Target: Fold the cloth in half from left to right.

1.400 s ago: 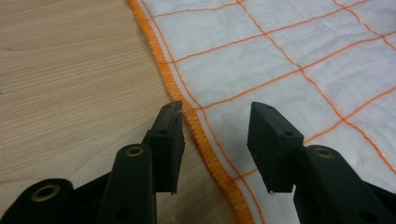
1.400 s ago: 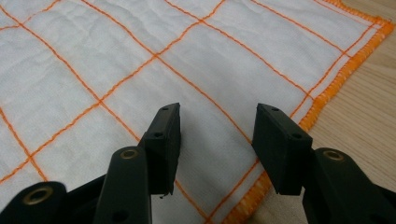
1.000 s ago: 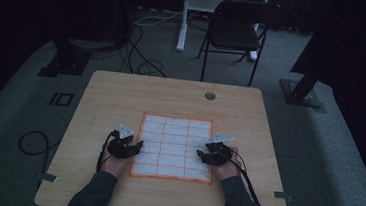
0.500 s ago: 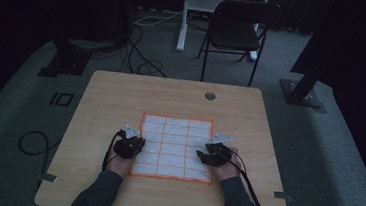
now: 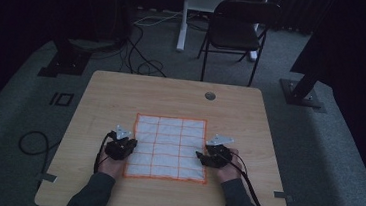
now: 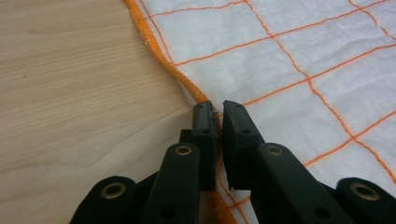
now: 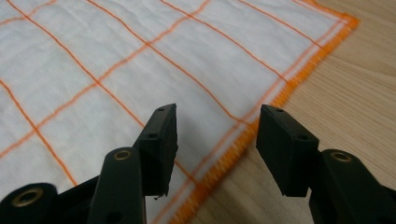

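Observation:
A white cloth [image 5: 167, 147] with an orange grid and orange hem lies flat on the wooden table [image 5: 171, 97]. My left gripper [image 5: 129, 146] is at the cloth's left edge. Its jaws have just been closing, and in the left gripper view my left gripper [image 6: 218, 109] pinches the orange hem of the cloth [image 6: 289, 46]. My right gripper [image 5: 200, 157] rests at the cloth's right edge. In the right gripper view my right gripper [image 7: 217, 126] has just been opening wider. Its jaws straddle the hem of the cloth [image 7: 140, 60] without pressing on it.
A round cable port [image 5: 210, 96] sits near the table's far edge. A black folding chair [image 5: 237, 32] and a white stand [image 5: 183, 17] are beyond the table. Cables [image 5: 144, 64] lie on the grey carpet at the left.
My left gripper has edged slightly right onto the cloth's left hem. My right hand has stayed where it was.

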Available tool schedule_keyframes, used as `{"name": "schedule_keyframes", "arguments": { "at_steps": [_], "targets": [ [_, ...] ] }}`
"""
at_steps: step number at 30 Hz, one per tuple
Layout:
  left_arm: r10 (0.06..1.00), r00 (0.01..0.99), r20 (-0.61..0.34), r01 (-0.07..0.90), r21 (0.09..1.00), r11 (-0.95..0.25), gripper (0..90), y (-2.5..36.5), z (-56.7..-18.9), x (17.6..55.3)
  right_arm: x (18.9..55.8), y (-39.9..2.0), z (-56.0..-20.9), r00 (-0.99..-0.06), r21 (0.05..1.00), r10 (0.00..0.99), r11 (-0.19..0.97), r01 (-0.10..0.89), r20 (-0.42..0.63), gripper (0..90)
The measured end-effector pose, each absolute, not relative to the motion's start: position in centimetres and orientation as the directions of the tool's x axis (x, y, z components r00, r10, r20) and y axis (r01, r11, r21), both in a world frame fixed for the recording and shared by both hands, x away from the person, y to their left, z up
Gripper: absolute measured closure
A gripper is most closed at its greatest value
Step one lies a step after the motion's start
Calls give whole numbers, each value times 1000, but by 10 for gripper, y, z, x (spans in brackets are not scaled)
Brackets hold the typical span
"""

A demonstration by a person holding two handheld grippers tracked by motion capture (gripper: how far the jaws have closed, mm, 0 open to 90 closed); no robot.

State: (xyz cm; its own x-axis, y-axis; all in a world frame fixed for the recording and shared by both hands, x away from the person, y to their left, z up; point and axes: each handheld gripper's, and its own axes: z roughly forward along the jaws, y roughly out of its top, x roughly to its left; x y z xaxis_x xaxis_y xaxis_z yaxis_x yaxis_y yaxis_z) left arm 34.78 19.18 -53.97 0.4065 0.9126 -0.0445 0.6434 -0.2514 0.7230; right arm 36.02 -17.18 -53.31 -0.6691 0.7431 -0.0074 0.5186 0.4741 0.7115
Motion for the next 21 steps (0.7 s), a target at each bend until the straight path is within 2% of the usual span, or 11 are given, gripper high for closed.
{"name": "schedule_keyframes", "arguments": {
  "at_steps": [7, 11, 17, 21],
  "targets": [
    [932, 362, -22, 658, 714, -239, 854, 201, -538, 350, 359, -174, -532, -665, 715, 746, 467, 519, -4, 477],
    [938, 343, -53, 673, 710, -206, 863, 204, -537, 351, 359, -175, -532, -665, 715, 747, 465, 522, -1, 476],
    [911, 395, -119, 641, 746, -180, 869, 198, -528, 349, 360, -175, -532, -664, 715, 748, 463, 523, 1, 476],
    [892, 433, -131, 616, 765, -187, 870, 189, -520, 347, 360, -175, -532, -665, 716, 747, 463, 523, 2, 476]
  ]
}}
